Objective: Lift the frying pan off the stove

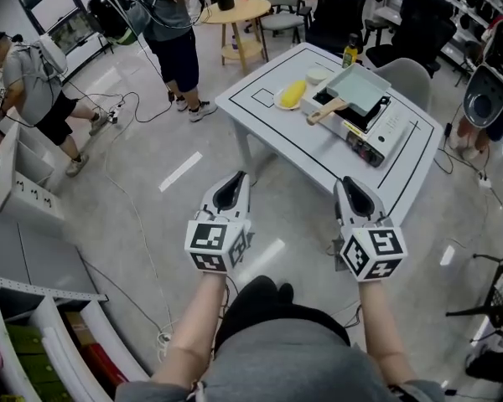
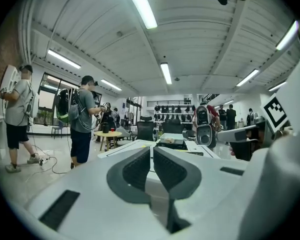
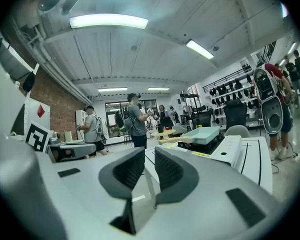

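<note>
A pale green square frying pan (image 1: 358,89) with a wooden handle (image 1: 327,110) sits on a portable stove (image 1: 377,132) on the white table (image 1: 268,124). The right gripper view shows the pan (image 3: 202,133) ahead to the right on the stove (image 3: 232,145). Both grippers are held level in front of the person, well short of the table. My left gripper (image 1: 231,178) has its jaws together, empty (image 2: 151,149). My right gripper (image 1: 349,182) keeps a small gap between its pads, with nothing in it (image 3: 150,151).
A plate with a yellow item (image 1: 292,94) and a bottle (image 1: 350,50) share the table. Two people (image 1: 172,23) (image 1: 33,82) stand at the left, with cables on the floor. A round wooden table (image 1: 235,11), chairs and shelves (image 1: 33,333) surround the area.
</note>
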`<control>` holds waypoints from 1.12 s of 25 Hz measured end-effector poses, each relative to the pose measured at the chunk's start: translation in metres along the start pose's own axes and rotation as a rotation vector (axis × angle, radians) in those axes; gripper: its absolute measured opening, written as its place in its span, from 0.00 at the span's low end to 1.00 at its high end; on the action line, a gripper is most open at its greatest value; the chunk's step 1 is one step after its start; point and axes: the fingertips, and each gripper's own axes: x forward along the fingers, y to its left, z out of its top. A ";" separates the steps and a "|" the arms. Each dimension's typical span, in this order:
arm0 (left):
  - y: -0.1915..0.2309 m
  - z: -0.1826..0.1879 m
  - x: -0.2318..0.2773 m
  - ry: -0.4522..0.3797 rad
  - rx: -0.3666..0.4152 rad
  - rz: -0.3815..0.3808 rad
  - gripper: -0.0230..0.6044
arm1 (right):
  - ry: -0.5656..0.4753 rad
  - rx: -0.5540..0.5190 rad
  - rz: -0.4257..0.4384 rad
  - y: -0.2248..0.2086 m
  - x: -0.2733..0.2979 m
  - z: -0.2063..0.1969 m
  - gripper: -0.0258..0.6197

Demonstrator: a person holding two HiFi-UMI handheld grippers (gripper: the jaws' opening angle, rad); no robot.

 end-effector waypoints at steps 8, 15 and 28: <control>0.006 0.002 0.017 0.007 -0.023 0.009 0.19 | 0.011 0.010 0.022 -0.009 0.011 0.005 0.25; 0.023 -0.001 0.057 0.024 -0.038 -0.017 0.24 | 0.013 0.048 0.008 -0.030 0.044 0.007 0.32; 0.081 0.012 0.196 0.033 -0.068 -0.152 0.26 | 0.008 0.145 -0.145 -0.088 0.142 0.021 0.39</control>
